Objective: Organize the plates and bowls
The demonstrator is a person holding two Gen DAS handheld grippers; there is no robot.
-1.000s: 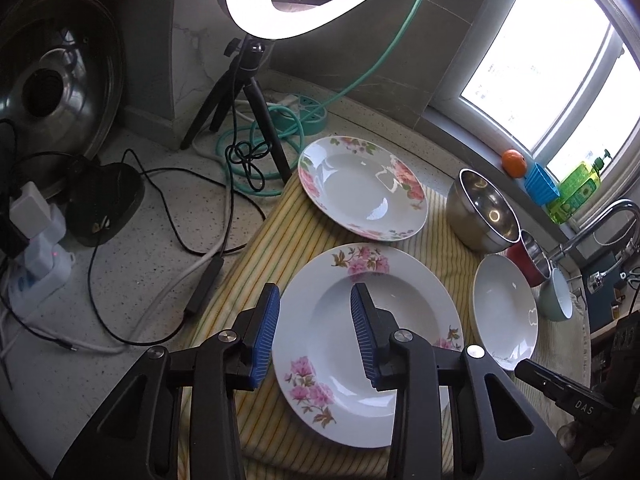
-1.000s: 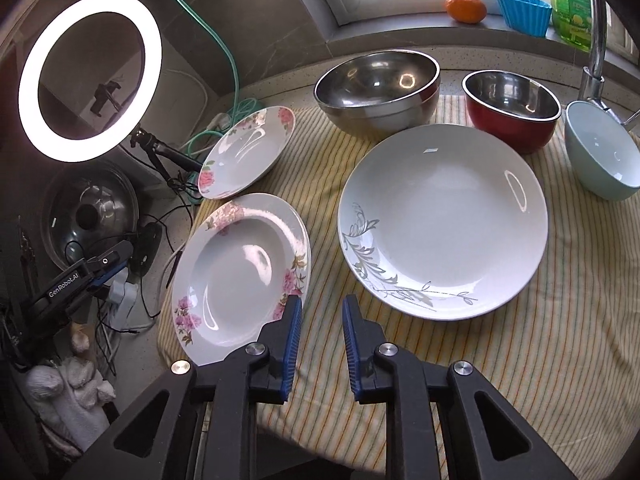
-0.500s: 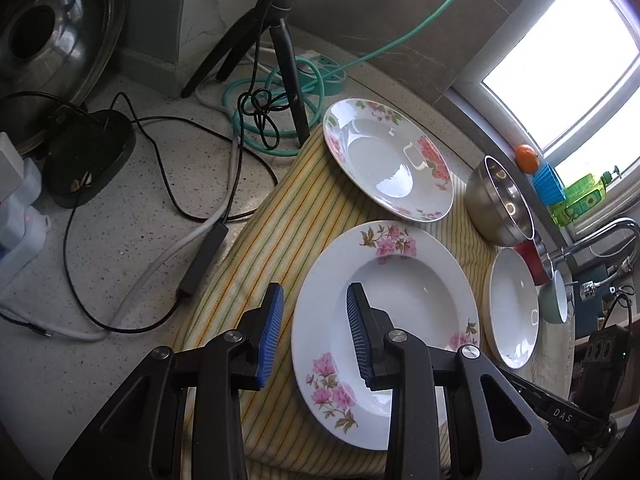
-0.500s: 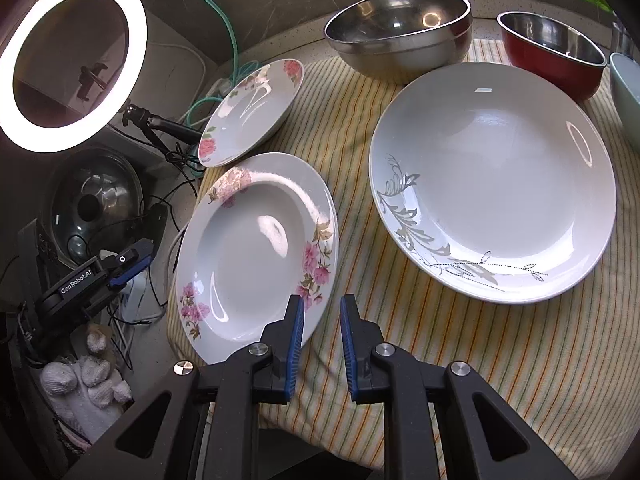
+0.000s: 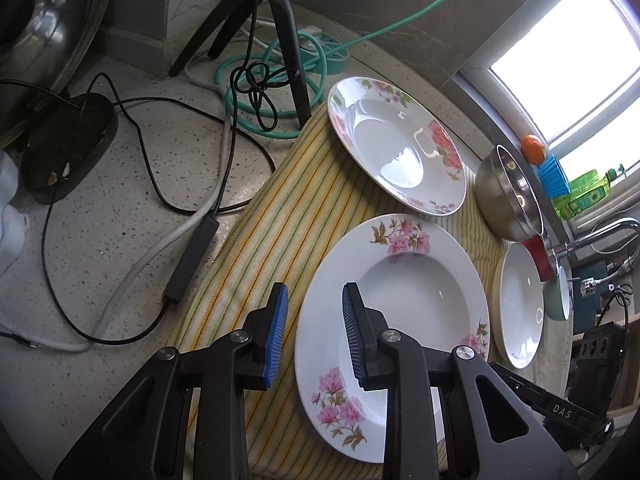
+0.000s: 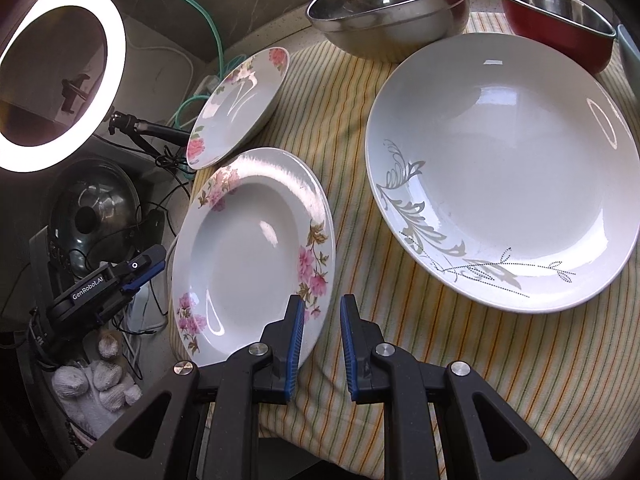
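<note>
A deep floral plate [image 5: 404,304] [image 6: 248,256] lies on the striped cloth [image 5: 280,216]. My left gripper [image 5: 313,300] is open and straddles its left rim. My right gripper [image 6: 322,314] is open and empty, its left finger over the plate's near right rim. A second floral plate [image 5: 396,148] [image 6: 240,100] lies behind it. A large white plate with a silver leaf pattern [image 6: 504,200] [image 5: 520,304] lies to the right. A steel bowl [image 6: 388,4] [image 5: 508,196], a red bowl [image 6: 560,20] and a pale green bowl [image 5: 558,300] stand at the back.
A ring light [image 6: 60,76] on a tripod [image 5: 276,32] stands left of the cloth, with tangled cables [image 5: 256,92] and a black puck [image 5: 68,144] on the speckled counter. A faucet [image 5: 600,236], an orange [image 5: 533,147] and bottles are by the window.
Both grippers have moved forward and lower toward the deep floral plate. The left gripper's jaws now sit either side of its left rim; the right gripper has closed in on its right rim.
</note>
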